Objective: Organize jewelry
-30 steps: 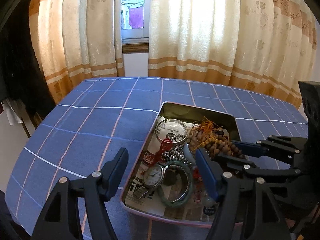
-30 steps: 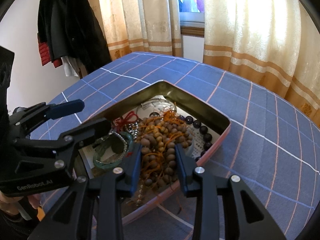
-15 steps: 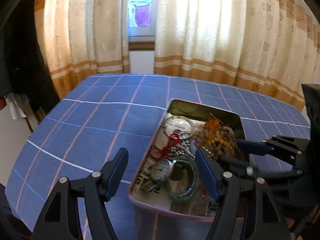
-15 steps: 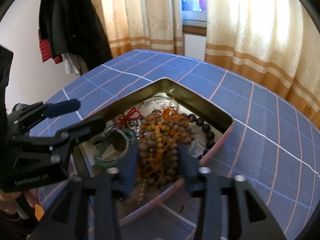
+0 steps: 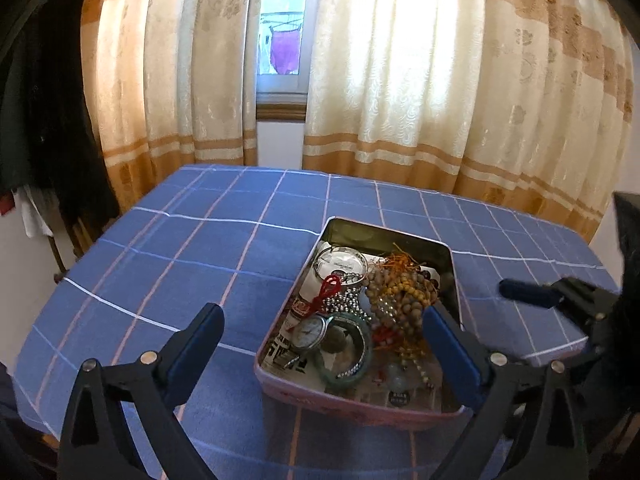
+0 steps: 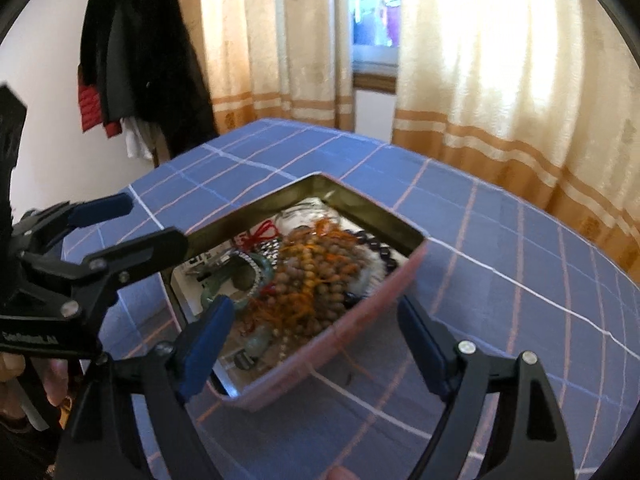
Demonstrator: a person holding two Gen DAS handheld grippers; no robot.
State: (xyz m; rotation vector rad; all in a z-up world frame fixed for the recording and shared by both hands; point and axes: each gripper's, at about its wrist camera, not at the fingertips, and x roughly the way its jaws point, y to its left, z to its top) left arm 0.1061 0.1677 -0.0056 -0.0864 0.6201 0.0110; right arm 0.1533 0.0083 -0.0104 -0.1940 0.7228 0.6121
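Both grippers have backed away from the tin (image 5: 320,390). Our beads (image 5: 400,292) lie inside it, let go. Our right gripper (image 6: 316,332) and left gripper (image 5: 324,344) are opening their fingers, nothing between them. Next we pick another piece. Around the tin, the blue surface (image 5: 180,264) has lots of room.

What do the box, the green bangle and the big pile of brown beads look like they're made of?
Box: likely tin; thin rolled rim, dull gold reflective inside, pink outside.
Green bangle: jade or glass, glossy and translucent; can't tell which.
Brown beads: probably wood or seeds; matte, on orange cord.
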